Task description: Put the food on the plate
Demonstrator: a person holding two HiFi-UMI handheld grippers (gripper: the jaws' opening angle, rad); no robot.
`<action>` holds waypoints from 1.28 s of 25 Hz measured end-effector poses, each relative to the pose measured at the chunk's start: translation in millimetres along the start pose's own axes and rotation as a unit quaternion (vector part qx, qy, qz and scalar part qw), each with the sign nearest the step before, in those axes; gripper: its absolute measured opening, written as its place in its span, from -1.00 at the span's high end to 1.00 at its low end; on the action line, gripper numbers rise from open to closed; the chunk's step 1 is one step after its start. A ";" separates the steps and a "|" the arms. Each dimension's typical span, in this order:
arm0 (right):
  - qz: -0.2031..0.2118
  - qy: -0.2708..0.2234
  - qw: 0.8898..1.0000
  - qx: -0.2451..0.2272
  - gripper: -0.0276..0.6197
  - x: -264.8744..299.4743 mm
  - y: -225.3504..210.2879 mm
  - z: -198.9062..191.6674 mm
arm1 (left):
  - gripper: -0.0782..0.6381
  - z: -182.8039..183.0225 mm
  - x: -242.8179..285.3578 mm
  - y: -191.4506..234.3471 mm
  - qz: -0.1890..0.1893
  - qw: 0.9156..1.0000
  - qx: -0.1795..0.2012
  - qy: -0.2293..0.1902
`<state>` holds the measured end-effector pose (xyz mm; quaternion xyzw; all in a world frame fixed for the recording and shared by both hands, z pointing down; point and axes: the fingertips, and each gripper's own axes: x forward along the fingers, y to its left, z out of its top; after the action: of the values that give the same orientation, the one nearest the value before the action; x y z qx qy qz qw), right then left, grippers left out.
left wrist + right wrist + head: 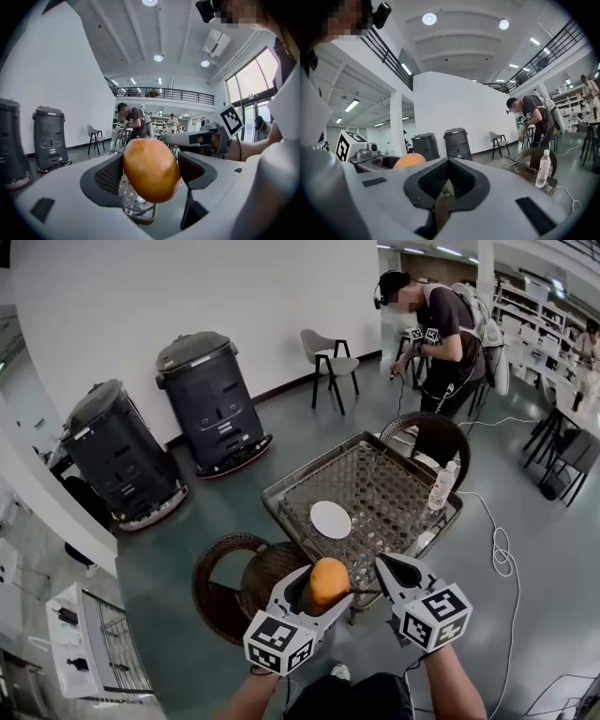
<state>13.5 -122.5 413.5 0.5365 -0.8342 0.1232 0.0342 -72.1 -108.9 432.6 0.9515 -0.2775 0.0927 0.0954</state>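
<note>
My left gripper (319, 592) is shut on an orange-brown bun-like piece of food (328, 581), held up in the air in front of the wicker table (309, 476). In the left gripper view the food (151, 169) fills the gap between the two dark pads. A round white plate (330, 519) lies on the table's left part, beyond the food. My right gripper (386, 568) hovers beside the left one, its jaws shut with nothing between them (449, 182). From the right gripper view the food (408, 161) shows at the left.
A plastic water bottle (441, 487) stands at the table's right edge. Wicker chairs sit at the near left (230, 582) and the far right (439, 439). Two dark service robots (212, 401) stand by the wall. A person (448, 334) bends over behind the table. Cables lie on the floor (502, 554).
</note>
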 end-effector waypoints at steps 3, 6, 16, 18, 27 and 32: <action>0.003 0.001 1.000 -0.001 0.90 12.1 -4.9 2.4 | -0.24 3.0 5.2 13.0 0.006 1.000 0.001 -0.002; 0.005 0.003 1.000 -0.001 0.90 22.6 -12.5 5.2 | -0.24 6.1 11.7 24.7 0.013 1.000 0.000 -0.002; 0.043 0.004 0.999 -0.017 0.90 69.6 -42.0 32.1 | -0.24 24.6 41.1 61.9 0.054 0.998 -0.008 -0.009; 0.054 0.004 0.998 -0.019 0.90 81.8 -49.7 37.3 | -0.24 27.4 50.1 70.9 0.062 0.998 -0.010 -0.008; 0.105 0.001 0.994 -0.020 0.90 121.0 -84.8 60.8 | -0.24 45.5 90.7 104.4 0.105 0.994 -0.018 -0.008; 0.124 0.003 0.992 -0.013 0.90 139.6 -104.2 64.3 | -0.24 48.5 110.7 118.7 0.124 0.992 -0.022 0.000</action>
<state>53.6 -302.9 395.3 0.4280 -0.8958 0.1168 0.0282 -39.2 -275.0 426.6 0.9075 -0.3953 0.0974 0.1036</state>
